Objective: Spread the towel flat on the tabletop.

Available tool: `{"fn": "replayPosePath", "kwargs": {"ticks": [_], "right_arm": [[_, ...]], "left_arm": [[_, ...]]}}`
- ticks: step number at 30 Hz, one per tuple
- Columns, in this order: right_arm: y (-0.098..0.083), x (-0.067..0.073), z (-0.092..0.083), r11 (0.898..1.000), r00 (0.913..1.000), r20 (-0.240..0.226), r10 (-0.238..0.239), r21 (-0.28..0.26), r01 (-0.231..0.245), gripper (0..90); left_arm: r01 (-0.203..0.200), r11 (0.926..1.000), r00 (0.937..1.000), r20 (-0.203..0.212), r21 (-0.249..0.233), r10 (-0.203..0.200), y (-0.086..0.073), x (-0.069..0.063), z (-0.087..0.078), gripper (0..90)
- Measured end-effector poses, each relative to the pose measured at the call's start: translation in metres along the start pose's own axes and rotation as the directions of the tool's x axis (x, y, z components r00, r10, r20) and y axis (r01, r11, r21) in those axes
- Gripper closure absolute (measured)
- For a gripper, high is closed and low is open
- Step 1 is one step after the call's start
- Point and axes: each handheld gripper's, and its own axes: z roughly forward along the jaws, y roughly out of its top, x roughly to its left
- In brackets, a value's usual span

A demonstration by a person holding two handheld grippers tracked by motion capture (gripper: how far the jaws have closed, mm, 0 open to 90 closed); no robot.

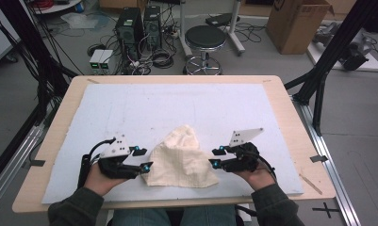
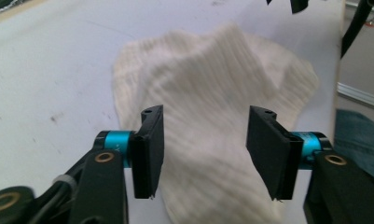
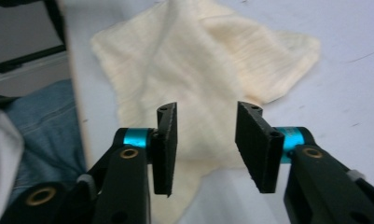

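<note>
A cream ribbed cloth (image 1: 182, 157) lies crumpled near the front of the white mat (image 1: 144, 110), rising to a peak at its far side. My left gripper (image 1: 143, 159) sits just left of the cloth, jaws apart and pointing at its left edge. In the left gripper view the cloth (image 2: 208, 93) lies beyond and under the open jaws (image 2: 205, 149), with nothing pinched. My right gripper (image 1: 217, 157) sits just right of the cloth, also open. Between and beyond the right jaws (image 3: 205, 144) the cloth (image 3: 198, 70) shows, its near corner under them.
The mat covers a wooden table (image 1: 290, 117). Behind the table stand a black stool (image 1: 204, 40), computer towers (image 1: 130, 28) with cables, and a cardboard box (image 1: 297, 21). Black frame legs (image 1: 328, 56) flank the table. The person's jeans (image 3: 40, 121) are at the near edge.
</note>
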Motion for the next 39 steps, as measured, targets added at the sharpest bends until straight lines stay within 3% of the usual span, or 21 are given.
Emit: {"fn": "replayPosePath", "kwargs": {"ticks": [4, 8, 11, 14, 15, 18, 20, 24, 27, 31, 35, 37, 39], "right_arm": [[0.005, -0.016, 0.018, 1.0, 0.9999, -0.016, 0.004, 0.006, -0.004, 48.1], [-0.001, -0.028, 0.042, 0.998, 0.9962, -0.077, 0.041, 0.042, -0.037, 44.8], [-0.007, -0.032, 0.056, 0.994, 0.992, -0.111, 0.06, 0.103, -0.048, 58.7], [-0.007, -0.033, 0.059, 0.991, 0.9908, -0.123, 0.055, 0.127, -0.039, 81.7], [-0.007, -0.033, 0.057, 0.992, 0.9916, -0.12, 0.05, 0.123, -0.035, 84.3], [-0.005, -0.033, 0.045, 0.994, 0.9939, -0.095, 0.057, 0.102, -0.047, 85.5], [-0.003, -0.032, 0.034, 0.995, 0.9958, -0.067, 0.062, 0.081, -0.057, 85.5], [0.007, -0.023, 0.018, 0.998, 0.9988, -0.045, 0.021, 0.068, -0.018, 84.6], [0.008, -0.012, 0.013, 0.997, 0.9985, -0.054, 0.007, 0.075, -0.003, 83.8], [-0.004, 0.001, 0.018, 0.995, 0.9961, -0.088, 0.008, 0.099, 0.001, 83.1], [-0.016, 0.008, 0.026, 0.992, 0.9939, -0.11, 0.009, 0.128, 0.005, 79.8], [-0.018, 0.009, 0.027, 0.992, 0.993, -0.118, 0.006, 0.122, 0.009, 76.3], [-0.018, 0.01, 0.027, 0.994, 0.9924, -0.123, 0.002, 0.109, 0.012, 74.9]], "left_arm": [[0.005, 0.9991, 0.9998, 0.018, 0.042, -0.006, 0.006, 0.013, 0.021, 40.7], [0.038, 0.9911, 0.9986, 0.032, 0.128, -0.043, 0.0, 0.023, 0.038, 38.7], [0.054, 0.9841, 0.9979, 0.027, 0.169, -0.059, -0.005, 0.029, 0.044, 52.2], [0.04, 0.9805, 0.9989, 0.015, 0.193, -0.044, -0.007, 0.029, 0.047, 78.7], [0.041, 0.981, 0.9989, 0.016, 0.19, -0.044, -0.007, 0.028, 0.047, 84.2], [0.053, 0.9828, 0.9986, -0.016, 0.177, -0.05, -0.005, 0.027, 0.041, 86.4], [0.066, 0.987, 0.9978, -0.015, 0.147, -0.065, -0.003, 0.025, 0.034, 86.4], [0.053, 0.9895, 0.9986, -0.016, 0.134, -0.051, 0.002, 0.009, 0.024, 85.7], [0.051, 0.9889, 0.9986, 0.009, 0.139, -0.053, -0.001, -0.004, 0.017, 85.6], [0.058, 0.9849, 0.996, 0.058, 0.163, -0.068, -0.016, -0.016, 0.013, 83.3], [0.071, 0.9889, 0.9918, 0.096, 0.131, -0.084, -0.019, -0.014, 0.008, 65.8], [0.091, 0.9914, 0.9898, 0.101, 0.094, -0.1, -0.013, -0.008, 0.005, 57.2], [0.088, 0.994, 0.9907, 0.098, 0.065, -0.095, -0.004, 0.0, 0.004, 54.4]]}}
